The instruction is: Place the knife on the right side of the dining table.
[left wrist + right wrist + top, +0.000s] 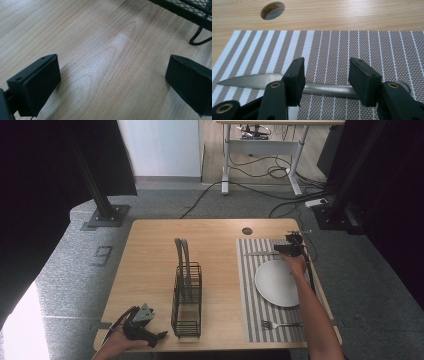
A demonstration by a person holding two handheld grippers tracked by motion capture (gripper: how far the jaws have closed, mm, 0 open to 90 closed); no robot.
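Note:
A silver table knife (329, 89) lies flat on a grey and white striped placemat (367, 45), its blade pointing left in the right gripper view. My right gripper (325, 75) stands open just above its handle, one jaw to each side, neither pad touching it. From above, the knife (260, 253) lies at the mat's far edge, with the right gripper (287, 247) beside it. My left gripper (157, 337) rests at the table's front left corner. Its jaws are wide open over bare wood (112, 75), with nothing between them.
A white plate (277, 282) sits on the placemat (250, 295), and a fork (280, 324) lies at the mat's near end. A black wire rack (187, 292) stands mid-table; its foot (200, 37) is near the left gripper. A round cable hole (247, 231) lies beyond the mat.

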